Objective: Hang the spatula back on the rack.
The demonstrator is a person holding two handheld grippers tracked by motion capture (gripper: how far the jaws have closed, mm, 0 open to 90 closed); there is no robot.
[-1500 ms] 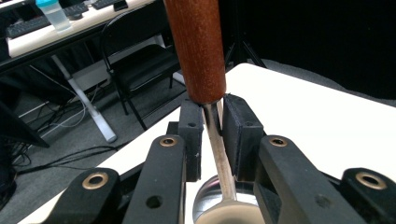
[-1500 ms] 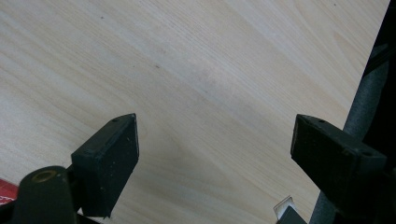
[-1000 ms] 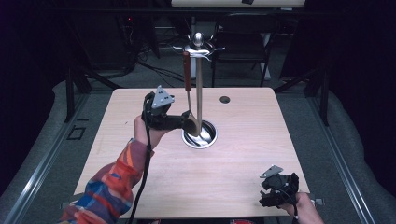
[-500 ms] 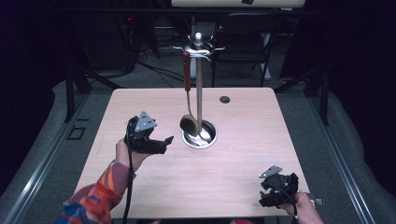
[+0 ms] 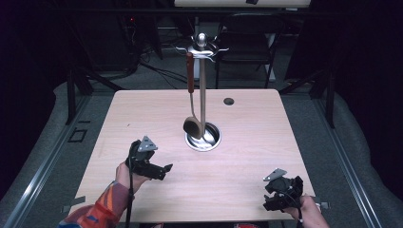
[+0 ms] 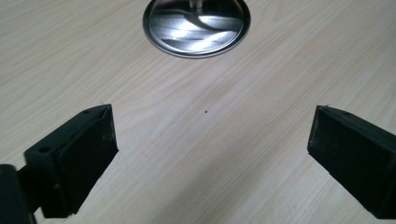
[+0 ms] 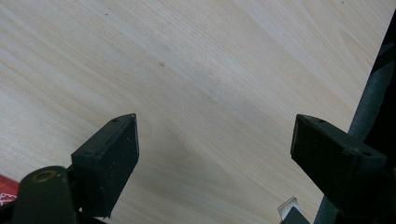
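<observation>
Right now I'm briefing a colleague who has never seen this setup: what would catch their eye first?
The tall metal stand at the table's middle, rising from a shiny round base, with a ladle hanging from a hook at its top. Next, the two black tongs, both open and empty: the left tongs near the table's front left, the right tongs at its front right corner.

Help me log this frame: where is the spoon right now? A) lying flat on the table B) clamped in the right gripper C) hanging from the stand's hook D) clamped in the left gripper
C: the spoon hangs by its handle from a hook atop the stand, while the left gripper and the right gripper are both open and empty.
</observation>
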